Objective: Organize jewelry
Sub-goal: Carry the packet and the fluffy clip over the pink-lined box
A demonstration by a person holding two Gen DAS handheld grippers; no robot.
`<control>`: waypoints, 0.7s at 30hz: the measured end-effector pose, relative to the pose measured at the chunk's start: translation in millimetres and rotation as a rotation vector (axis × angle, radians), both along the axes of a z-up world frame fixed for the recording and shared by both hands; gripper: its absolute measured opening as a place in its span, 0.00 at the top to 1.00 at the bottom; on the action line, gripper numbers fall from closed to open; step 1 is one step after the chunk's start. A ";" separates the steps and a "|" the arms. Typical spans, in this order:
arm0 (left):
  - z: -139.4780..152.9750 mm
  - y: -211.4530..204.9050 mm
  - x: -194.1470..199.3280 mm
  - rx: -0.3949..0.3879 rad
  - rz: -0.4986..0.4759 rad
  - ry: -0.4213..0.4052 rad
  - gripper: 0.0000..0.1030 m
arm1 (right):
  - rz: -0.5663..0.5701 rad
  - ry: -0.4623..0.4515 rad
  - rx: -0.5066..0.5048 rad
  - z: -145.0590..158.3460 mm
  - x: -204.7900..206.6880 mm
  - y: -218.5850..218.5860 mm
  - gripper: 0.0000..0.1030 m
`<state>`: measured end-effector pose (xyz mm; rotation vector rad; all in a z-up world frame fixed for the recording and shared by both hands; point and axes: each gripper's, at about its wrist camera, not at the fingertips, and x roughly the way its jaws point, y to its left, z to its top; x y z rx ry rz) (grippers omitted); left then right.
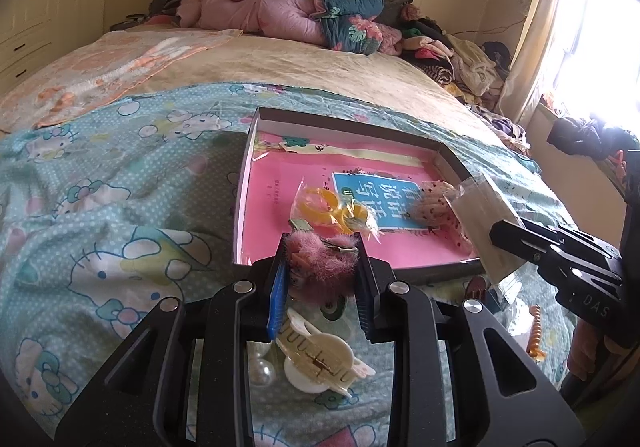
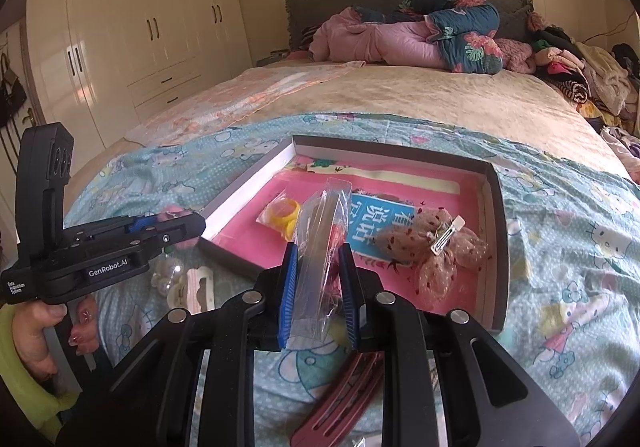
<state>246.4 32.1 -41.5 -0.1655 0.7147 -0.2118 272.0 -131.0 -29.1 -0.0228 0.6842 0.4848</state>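
My left gripper (image 1: 322, 247) is shut on a pink fluffy hair clip (image 1: 324, 267), held over the near edge of the shallow box (image 1: 250, 151). My right gripper (image 2: 319, 251) is shut on a clear plastic packet (image 2: 320, 247), just before the box's near wall (image 2: 228, 255). The box has a pink lining and holds a bag of yellow rings (image 1: 332, 209), also in the right wrist view (image 2: 282, 215), and a beige dotted bow clip (image 2: 432, 247). The right gripper with its packet (image 1: 484, 223) shows at the right of the left wrist view.
On the Hello Kitty sheet (image 1: 100, 207) before the box lie a cream claw clip (image 1: 316, 359), pearl pieces (image 1: 262, 369), an orange spiral tie (image 1: 534, 335) and a dark red clip (image 2: 340, 403). Folded quilts (image 2: 420, 35) and clothes sit at the bed's head.
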 end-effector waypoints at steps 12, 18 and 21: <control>-3.3 -8.1 33.3 0.021 -0.024 0.022 0.80 | -0.031 0.005 -0.014 -5.1 39.3 -3.4 0.80; -8.7 -9.7 47.6 0.032 -0.038 0.046 0.80 | -0.059 0.013 -0.031 -10.1 56.5 -6.0 0.80; -12.6 -9.5 54.5 0.032 -0.040 0.065 0.80 | -0.076 0.015 -0.043 -13.4 64.6 -7.7 0.80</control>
